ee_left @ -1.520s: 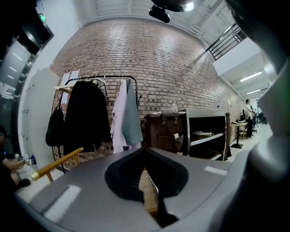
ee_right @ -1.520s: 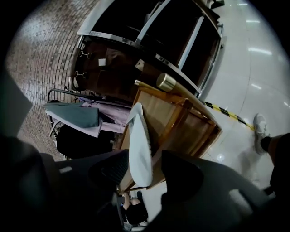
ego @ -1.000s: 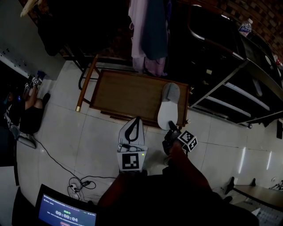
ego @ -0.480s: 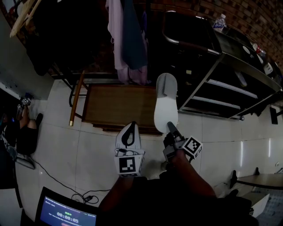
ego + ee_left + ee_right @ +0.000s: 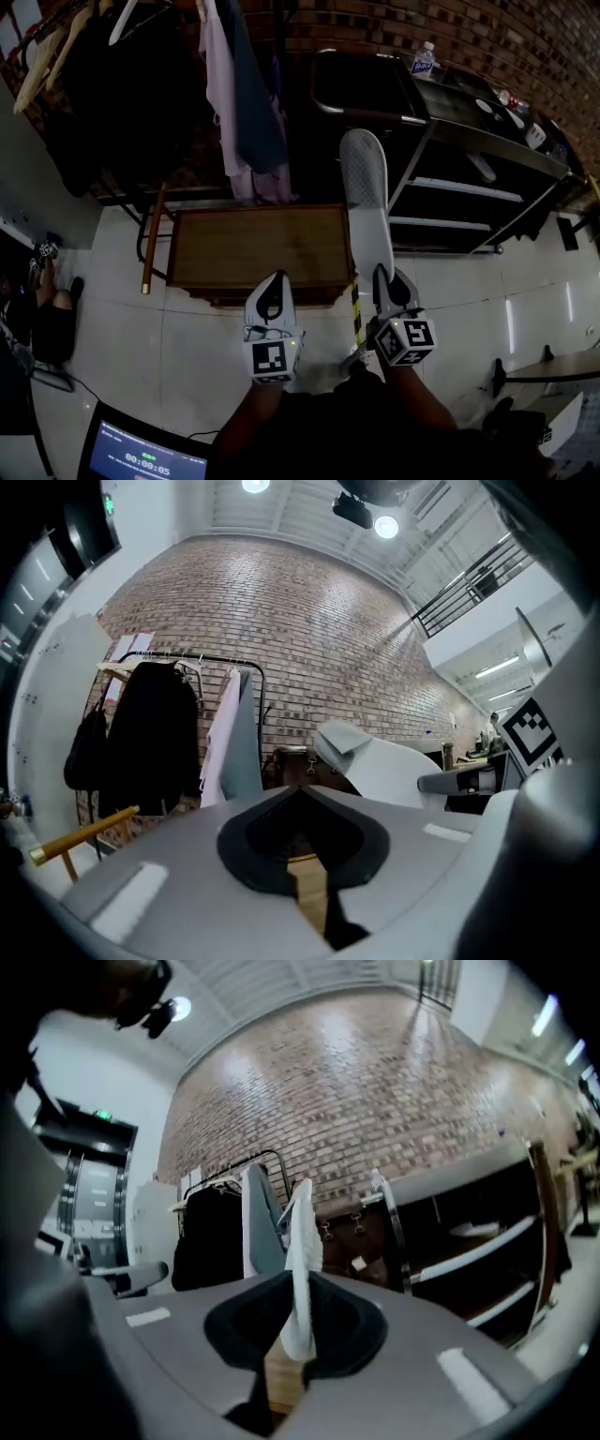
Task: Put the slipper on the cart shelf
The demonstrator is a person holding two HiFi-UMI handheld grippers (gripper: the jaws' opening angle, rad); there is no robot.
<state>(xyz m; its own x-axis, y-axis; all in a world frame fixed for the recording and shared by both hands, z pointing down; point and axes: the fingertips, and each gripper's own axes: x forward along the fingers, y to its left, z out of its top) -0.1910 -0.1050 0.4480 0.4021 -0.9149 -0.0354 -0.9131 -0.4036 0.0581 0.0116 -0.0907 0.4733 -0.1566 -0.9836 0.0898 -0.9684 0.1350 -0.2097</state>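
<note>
**Two grippers, one slipper aloft**

Left gripper (image 5: 273, 281) has its jaws together and empty near the wooden table (image 5: 253, 246). Right gripper (image 5: 382, 277) pinches the white slipper (image 5: 366, 202) at its heel, with the toe raised toward the black cart (image 5: 469, 150).

Brick wall (image 5: 375, 26), pale tiled floor (image 5: 525, 281), clothes rack (image 5: 141, 84) behind.
</note>
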